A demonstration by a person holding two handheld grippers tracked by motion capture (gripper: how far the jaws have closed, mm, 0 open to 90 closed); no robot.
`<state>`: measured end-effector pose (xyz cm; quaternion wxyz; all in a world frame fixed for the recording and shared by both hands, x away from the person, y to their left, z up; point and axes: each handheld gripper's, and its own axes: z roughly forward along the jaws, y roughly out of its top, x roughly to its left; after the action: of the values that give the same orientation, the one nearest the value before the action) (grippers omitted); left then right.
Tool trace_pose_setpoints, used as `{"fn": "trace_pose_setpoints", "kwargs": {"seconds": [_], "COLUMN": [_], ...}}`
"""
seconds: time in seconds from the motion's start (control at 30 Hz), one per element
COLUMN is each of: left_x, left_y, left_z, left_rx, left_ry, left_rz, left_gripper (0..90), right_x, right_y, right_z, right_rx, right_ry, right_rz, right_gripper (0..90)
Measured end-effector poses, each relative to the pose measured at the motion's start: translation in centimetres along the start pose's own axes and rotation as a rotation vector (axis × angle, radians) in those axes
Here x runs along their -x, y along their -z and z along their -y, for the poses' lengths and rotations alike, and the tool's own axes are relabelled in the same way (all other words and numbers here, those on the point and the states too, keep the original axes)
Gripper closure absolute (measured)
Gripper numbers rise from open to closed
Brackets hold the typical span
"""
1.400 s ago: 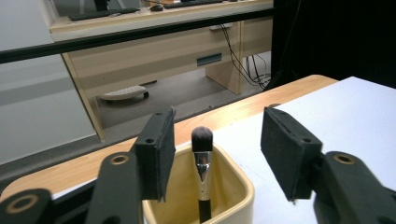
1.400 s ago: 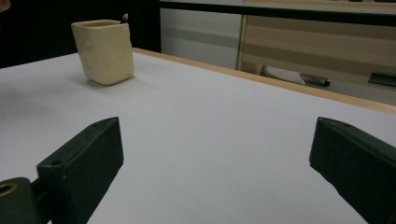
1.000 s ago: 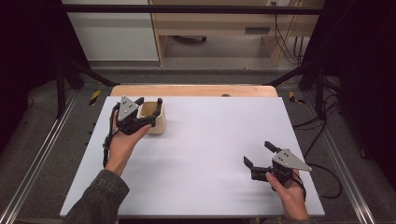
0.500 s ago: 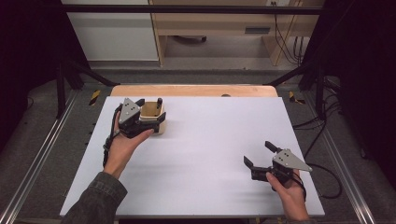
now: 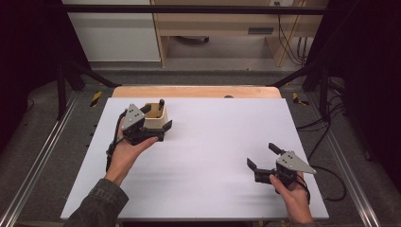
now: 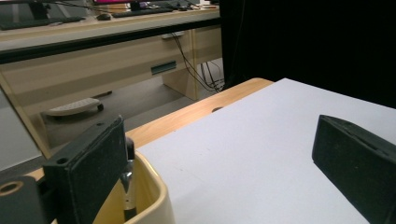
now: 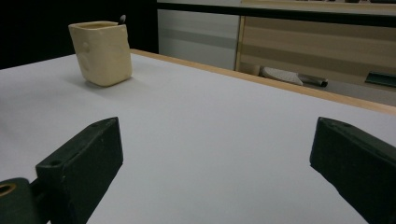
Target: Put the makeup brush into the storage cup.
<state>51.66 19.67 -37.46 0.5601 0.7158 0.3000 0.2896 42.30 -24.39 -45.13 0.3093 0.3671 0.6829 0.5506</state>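
The white worktop (image 5: 203, 156) carries a cream square cup (image 5: 155, 116) near its far left corner, standing upright with a dark-tipped utensil (image 5: 161, 102) poking out of it. The left tool (image 5: 161, 115) sits right at that cup, its jaws having just been opening and now spread wide, one jaw over the cup's rim and the other out over bare worktop, neither pad pressing on it. Well apart, near the front right corner, the right tool (image 5: 263, 155) rests in the person's hand with its jaws also wide and nothing between them.
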Motion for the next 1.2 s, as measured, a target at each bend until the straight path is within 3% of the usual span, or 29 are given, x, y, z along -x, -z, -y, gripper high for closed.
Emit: {"fn": "trace_pose_setpoints", "kwargs": {"seconds": [0.8,1.03,1.2], "left_x": [1.6,1.7,1.3], "left_y": [0.3,1.3,2.3], "left_z": [1.5,2.2,3.0], "left_rx": [0.01,0.017,0.029], "left_ry": [0.003,0.007,0.034], "left_rz": [0.081,0.101,0.108], "left_gripper": [1.8,1.7,1.7], "right_x": [0.0,0.0,0.1], "right_y": [0.0,0.1,0.1], "right_z": [-0.1,-0.1,-0.1], "right_rx": [0.008,0.009,0.008], "right_ry": [0.001,0.001,0.001], "right_rz": [0.002,0.005,0.007], "right_gripper": [3.0,3.0,3.0]}}
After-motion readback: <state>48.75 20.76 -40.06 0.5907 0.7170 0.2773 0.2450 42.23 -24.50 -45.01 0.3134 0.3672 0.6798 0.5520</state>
